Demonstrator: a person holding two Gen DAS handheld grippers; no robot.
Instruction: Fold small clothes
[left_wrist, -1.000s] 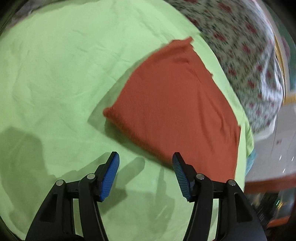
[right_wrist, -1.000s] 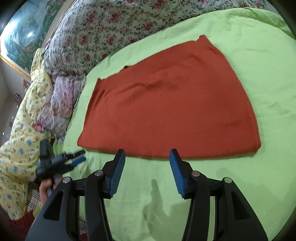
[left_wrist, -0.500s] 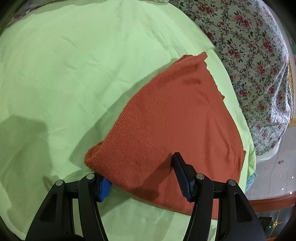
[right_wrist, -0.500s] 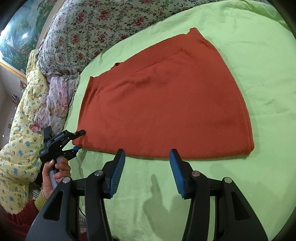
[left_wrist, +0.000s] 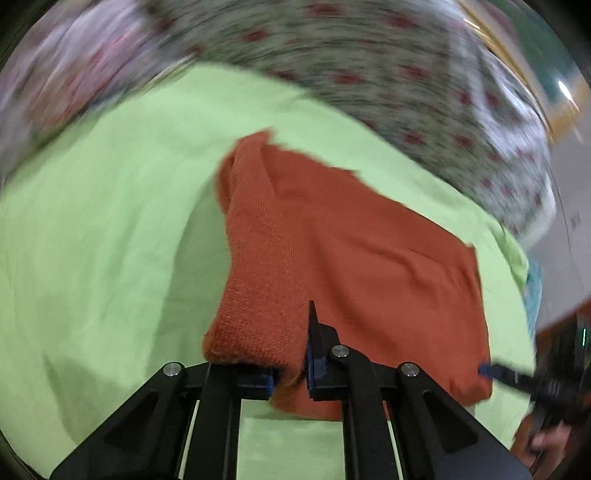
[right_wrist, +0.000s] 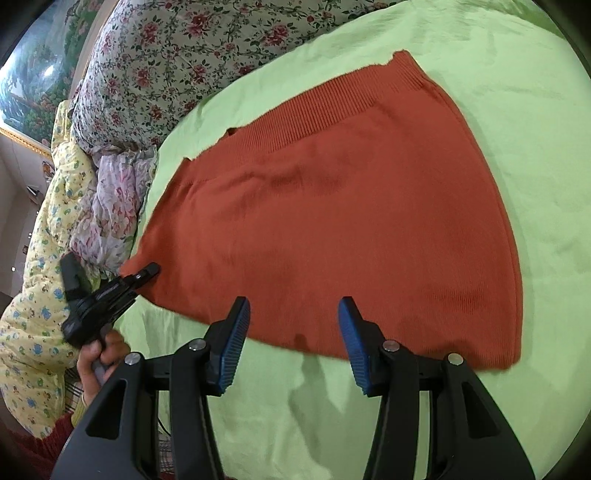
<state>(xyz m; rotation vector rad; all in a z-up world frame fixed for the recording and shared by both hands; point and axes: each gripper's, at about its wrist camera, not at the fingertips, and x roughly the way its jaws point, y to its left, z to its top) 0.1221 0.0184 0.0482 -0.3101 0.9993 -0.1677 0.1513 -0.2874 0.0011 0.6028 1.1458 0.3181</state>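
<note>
On the bed, left to right:
Quilt (right_wrist: 40, 295): yellow, bunched at the left edge.
Left gripper (left_wrist: 290, 373): clamped on the near left corner of the skirt (right_wrist: 332, 221), which it lifts into a ridge.
Skirt: orange knit, otherwise flat on the green sheet (right_wrist: 535, 129).
Right gripper (right_wrist: 293, 347): jaws apart, above the near hem, holding nothing.
Risk: with one corner raised alone, the fold may skew; loose knit may slip out.

No text, label or number is legible in either view; the left wrist view may be too blurred to show any.
</note>
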